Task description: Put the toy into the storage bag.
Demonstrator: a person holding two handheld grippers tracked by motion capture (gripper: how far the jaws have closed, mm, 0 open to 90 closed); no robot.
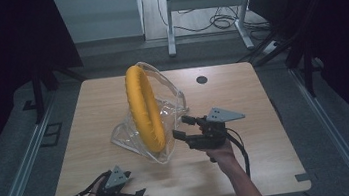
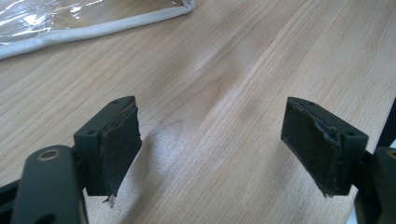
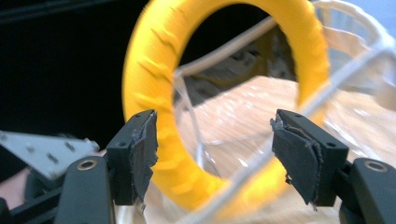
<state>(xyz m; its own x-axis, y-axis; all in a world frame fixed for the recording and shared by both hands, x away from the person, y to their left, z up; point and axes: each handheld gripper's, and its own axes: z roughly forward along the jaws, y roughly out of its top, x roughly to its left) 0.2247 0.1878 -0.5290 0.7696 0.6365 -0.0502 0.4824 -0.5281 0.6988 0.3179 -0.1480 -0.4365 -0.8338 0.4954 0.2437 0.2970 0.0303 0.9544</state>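
Upright, yellow ring [image 1: 143,109] inside clear bag [image 1: 168,104], wooden table [image 1: 242,94], right tool [image 1: 186,128] beside

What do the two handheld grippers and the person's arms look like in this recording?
Both the left gripper and the right gripper are black, with two blocky jaws. Their dark pads are frayed at the edges. Each carries a grey three-cornered plate with small holes on top and trails a black cable. The forearms are bare, with no sleeves in sight.

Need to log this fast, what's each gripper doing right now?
Left gripper: open, holding nothing, over bare table.
Right gripper: open, holding nothing, facing the yellow ring in the clear bag.
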